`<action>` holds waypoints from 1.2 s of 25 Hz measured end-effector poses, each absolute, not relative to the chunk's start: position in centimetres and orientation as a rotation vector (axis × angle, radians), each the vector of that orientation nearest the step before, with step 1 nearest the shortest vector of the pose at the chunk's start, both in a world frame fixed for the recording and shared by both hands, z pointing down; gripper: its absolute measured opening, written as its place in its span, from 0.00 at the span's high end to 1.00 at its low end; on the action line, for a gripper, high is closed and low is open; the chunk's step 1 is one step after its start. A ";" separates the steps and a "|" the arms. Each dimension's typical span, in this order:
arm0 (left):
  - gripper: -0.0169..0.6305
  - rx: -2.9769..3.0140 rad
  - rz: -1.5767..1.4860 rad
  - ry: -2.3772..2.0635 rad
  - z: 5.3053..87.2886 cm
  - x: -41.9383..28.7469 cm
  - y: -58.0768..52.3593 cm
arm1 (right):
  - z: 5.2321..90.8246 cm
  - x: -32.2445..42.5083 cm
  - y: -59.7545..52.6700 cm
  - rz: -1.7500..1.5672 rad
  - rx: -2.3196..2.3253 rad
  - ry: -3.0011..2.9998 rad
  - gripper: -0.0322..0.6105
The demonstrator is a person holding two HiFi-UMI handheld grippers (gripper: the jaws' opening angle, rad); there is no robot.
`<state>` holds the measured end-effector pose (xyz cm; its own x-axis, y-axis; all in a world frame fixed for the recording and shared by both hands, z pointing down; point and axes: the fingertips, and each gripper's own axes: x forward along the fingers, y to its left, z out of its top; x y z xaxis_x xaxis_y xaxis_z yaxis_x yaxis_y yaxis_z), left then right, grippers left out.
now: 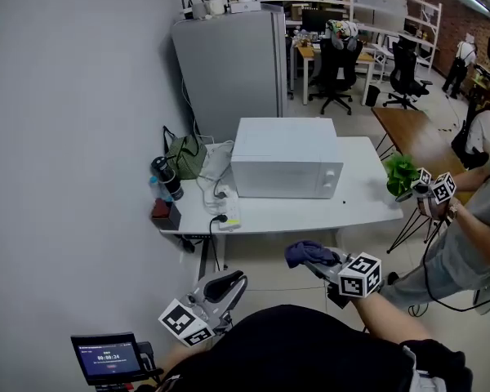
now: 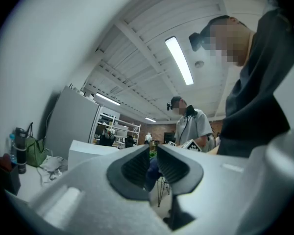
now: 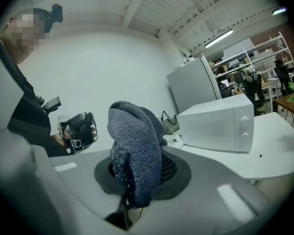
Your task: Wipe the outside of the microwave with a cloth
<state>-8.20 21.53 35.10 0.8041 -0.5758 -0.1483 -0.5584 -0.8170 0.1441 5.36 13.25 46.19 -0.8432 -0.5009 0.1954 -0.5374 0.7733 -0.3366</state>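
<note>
Right gripper [image 1: 325,261] is clamped on a dark blue knitted cloth [image 1: 308,253], which bunches up above the pads in the right gripper view and droops a little to either side. It hangs in the lower middle of the head view, short of the white table [image 1: 363,207] and touching nothing on it.

Up the frame and slightly left of it sits the microwave [image 1: 286,168], well apart, with the table's near edge lying between the two. Its long axis runs left to right across the picture, and its front panel faces down the frame toward the person (two knobs at the right end). This gripper looks to be the nearer one, so I judge the reach to go forward and up the frame.

Left gripper [image 1: 222,287] hangs at lower left, farther off, its jaws drawn nearly together with only a thin slit between them and nothing held.

White and boxy, the microwave looks plain and smooth, with a flat top and no marks I can make out. It stands mid-table beside a heap of cables [image 1: 216,188].
</note>
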 end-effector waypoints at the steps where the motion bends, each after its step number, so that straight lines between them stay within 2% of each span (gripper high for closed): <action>1: 0.90 2.893 -0.285 -0.905 35.3 -8.1 21.6 | 46.1 5.5 13.3 0.579 0.848 -2.868 0.87; 30: 0.90 2.896 -0.253 -0.835 35.9 -5.8 22.1 | 44.9 4.6 15.7 0.459 0.733 -2.896 0.88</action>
<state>-5.82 22.09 35.85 0.8342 -0.5365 -0.1275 -0.5170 -0.8414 0.1575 4.60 15.75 44.95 -0.8758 -0.4449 0.1872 -0.4810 0.8369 -0.2612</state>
